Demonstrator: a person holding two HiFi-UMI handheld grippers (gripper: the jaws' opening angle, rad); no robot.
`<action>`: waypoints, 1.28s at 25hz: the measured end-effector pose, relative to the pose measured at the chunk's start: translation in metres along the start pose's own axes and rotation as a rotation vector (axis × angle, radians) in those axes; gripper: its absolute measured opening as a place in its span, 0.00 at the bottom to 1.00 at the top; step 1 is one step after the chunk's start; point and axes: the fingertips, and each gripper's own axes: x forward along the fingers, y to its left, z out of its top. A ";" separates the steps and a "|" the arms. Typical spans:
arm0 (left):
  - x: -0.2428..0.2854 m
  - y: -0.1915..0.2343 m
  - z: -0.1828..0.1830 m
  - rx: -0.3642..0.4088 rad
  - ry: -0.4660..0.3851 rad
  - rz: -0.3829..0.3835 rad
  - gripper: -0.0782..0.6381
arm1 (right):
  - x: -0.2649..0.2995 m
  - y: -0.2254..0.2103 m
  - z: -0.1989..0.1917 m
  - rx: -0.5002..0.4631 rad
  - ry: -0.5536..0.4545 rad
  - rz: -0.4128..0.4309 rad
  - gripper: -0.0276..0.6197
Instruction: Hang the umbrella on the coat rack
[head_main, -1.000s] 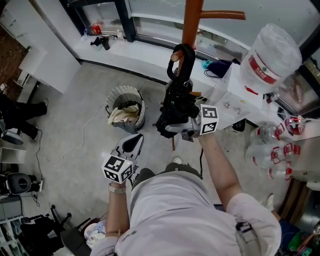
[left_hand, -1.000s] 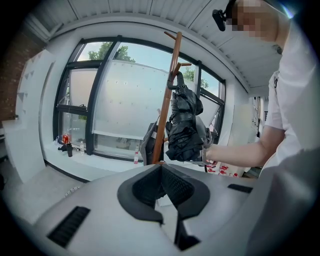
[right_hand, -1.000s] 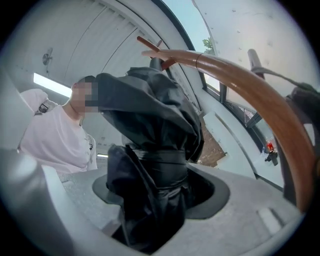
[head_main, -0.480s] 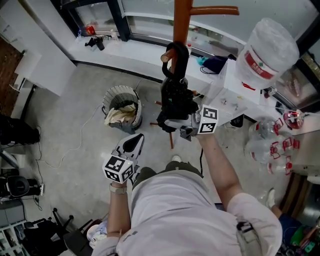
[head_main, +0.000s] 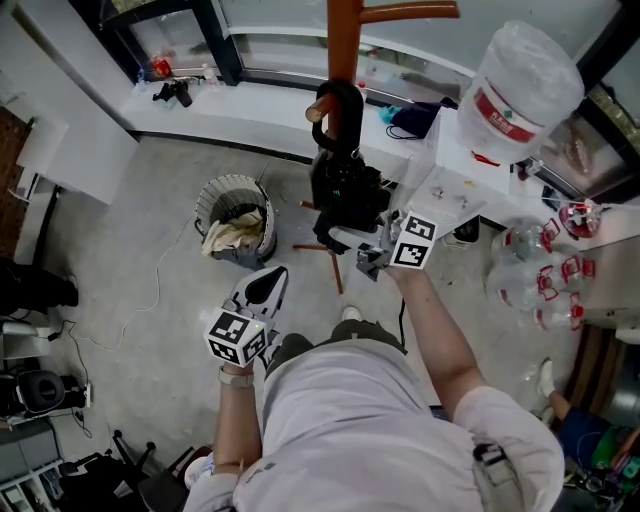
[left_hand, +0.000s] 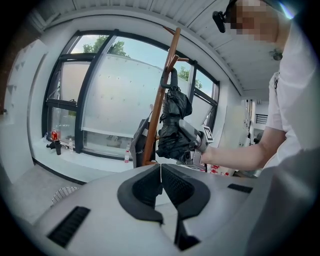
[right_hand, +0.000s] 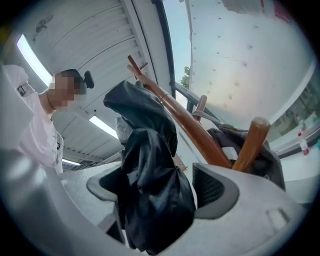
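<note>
A folded black umbrella (head_main: 345, 195) hangs by its curved handle (head_main: 335, 105) from a peg of the brown wooden coat rack (head_main: 342, 40). My right gripper (head_main: 370, 250) is at the umbrella's bundled lower part and its jaws are opening. In the right gripper view the black fabric (right_hand: 150, 185) lies between them against the left jaw, clear of the right pad (right_hand: 212, 187). My left gripper (head_main: 262, 288) hangs lower left, shut and empty. The left gripper view shows its jaws (left_hand: 160, 180) together, with the umbrella (left_hand: 172, 125) and rack (left_hand: 162, 100) beyond.
A grey waste basket (head_main: 238, 220) with rags stands left of the rack's foot. A large water bottle (head_main: 520, 85) tops a white stand at right, with several red-capped bottles (head_main: 545, 290) on the floor. A window ledge (head_main: 250, 105) runs behind.
The right gripper's jaws have widened round the umbrella bundle, and that hand has drawn back a little. The left gripper has stayed put.
</note>
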 end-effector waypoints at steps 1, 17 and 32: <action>0.000 0.000 0.000 0.001 0.001 -0.007 0.11 | -0.002 -0.002 0.000 0.000 -0.005 -0.020 0.65; 0.014 -0.014 -0.013 0.018 0.032 -0.156 0.12 | -0.073 -0.025 -0.048 0.021 0.031 -0.438 0.68; 0.044 -0.049 -0.004 0.071 0.046 -0.336 0.12 | -0.134 0.041 -0.030 -0.088 -0.036 -0.668 0.59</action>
